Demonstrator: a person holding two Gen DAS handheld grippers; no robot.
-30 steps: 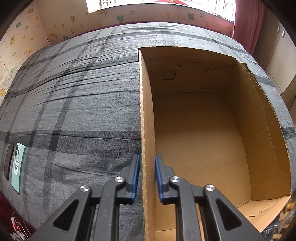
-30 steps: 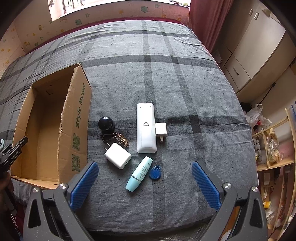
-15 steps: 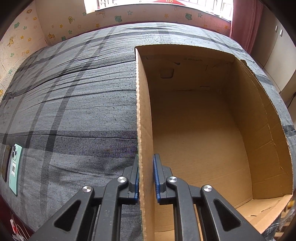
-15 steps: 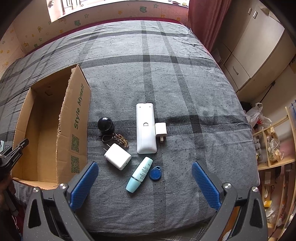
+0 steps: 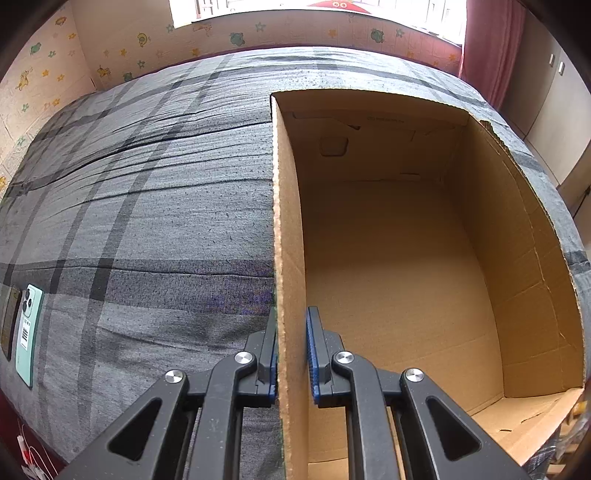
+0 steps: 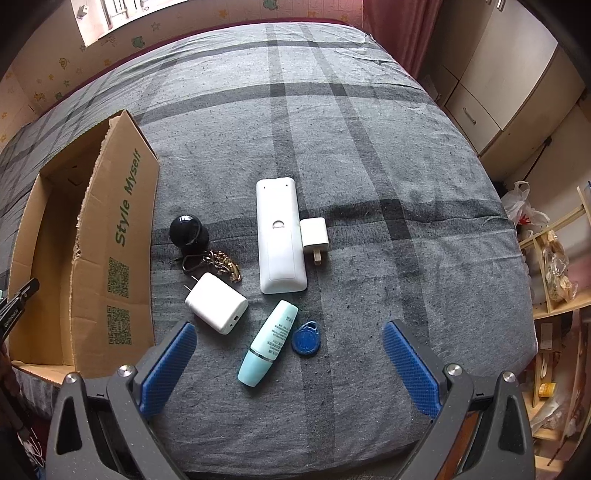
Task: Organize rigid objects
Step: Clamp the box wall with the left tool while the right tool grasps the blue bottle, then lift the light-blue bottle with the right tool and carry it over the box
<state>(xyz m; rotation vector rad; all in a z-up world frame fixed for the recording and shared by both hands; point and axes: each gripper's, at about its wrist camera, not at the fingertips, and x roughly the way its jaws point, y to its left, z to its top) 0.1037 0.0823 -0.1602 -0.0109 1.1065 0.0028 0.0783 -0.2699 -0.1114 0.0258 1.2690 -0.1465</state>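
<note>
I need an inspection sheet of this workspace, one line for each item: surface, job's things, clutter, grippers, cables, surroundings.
Surface: bed with grey plaid cover, wrinkled.
Job's things: open cardboard box, nothing seen inside; beside it on the cover lie a white remote, small white plug, large white charger, teal tube, blue key fob, black round object, gold chain.
Clutter: two phones at the cover's edge.
Grippers: left gripper shut on the box wall; right gripper open above the items.
Cables: thin white cable.
Surroundings: curtain, cabinets, shelf.

Left hand-held gripper (image 5: 291,347) clamped; right (image 6: 290,363) spread.
</note>
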